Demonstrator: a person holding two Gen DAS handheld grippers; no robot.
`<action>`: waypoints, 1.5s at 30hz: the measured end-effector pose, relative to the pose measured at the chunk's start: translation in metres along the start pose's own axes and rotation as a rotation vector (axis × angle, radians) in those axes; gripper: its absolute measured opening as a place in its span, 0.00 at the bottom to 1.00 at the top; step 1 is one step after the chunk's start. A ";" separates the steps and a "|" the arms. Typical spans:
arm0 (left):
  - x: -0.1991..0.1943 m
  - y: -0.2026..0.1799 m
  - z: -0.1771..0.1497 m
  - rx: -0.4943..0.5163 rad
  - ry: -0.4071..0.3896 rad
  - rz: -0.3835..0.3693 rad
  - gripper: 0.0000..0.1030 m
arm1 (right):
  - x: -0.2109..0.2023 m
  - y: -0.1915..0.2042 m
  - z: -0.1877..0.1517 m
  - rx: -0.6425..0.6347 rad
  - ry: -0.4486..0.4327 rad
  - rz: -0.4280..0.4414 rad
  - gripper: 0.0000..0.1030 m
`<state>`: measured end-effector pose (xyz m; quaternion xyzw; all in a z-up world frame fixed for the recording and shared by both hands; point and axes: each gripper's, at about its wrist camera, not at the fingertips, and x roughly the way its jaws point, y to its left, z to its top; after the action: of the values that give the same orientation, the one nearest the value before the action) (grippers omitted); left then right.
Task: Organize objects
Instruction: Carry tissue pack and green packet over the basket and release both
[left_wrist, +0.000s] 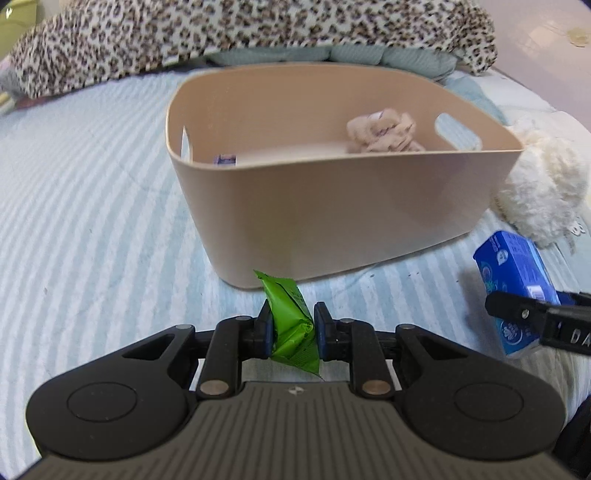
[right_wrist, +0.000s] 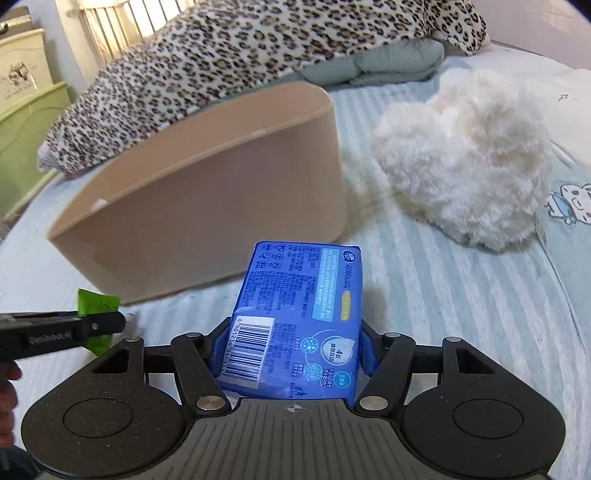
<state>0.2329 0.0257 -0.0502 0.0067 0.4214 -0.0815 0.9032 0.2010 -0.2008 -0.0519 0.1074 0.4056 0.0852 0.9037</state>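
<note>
My left gripper (left_wrist: 291, 325) is shut on a green packet (left_wrist: 291, 325) and holds it just in front of the tan plastic bin (left_wrist: 332, 206) on the bed. The bin holds a crumpled beige cloth (left_wrist: 384, 131) and a small purple item (left_wrist: 225, 159). My right gripper (right_wrist: 291, 347) is shut on a blue tissue pack (right_wrist: 295, 314), to the right of the bin (right_wrist: 207, 206). The pack also shows in the left wrist view (left_wrist: 517, 284), and the green packet in the right wrist view (right_wrist: 96, 306).
A white fluffy plush (right_wrist: 461, 162) lies right of the bin on the striped light-blue sheet (left_wrist: 92, 221). A leopard-print blanket (right_wrist: 229, 48) and grey-green pillows (left_wrist: 321, 55) lie behind. A green cabinet (right_wrist: 26, 122) stands at far left.
</note>
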 end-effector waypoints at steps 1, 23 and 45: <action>-0.004 -0.002 -0.001 0.013 -0.012 0.002 0.22 | -0.006 0.001 0.002 0.006 -0.009 0.011 0.61; -0.086 -0.010 0.062 0.040 -0.350 0.062 0.22 | -0.058 0.029 0.079 -0.025 -0.273 0.116 0.61; 0.049 0.002 0.098 0.105 -0.103 0.198 0.23 | 0.062 0.056 0.133 -0.105 -0.146 -0.029 0.61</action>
<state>0.3390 0.0124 -0.0245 0.0912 0.3670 -0.0141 0.9256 0.3384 -0.1482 0.0047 0.0601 0.3354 0.0853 0.9363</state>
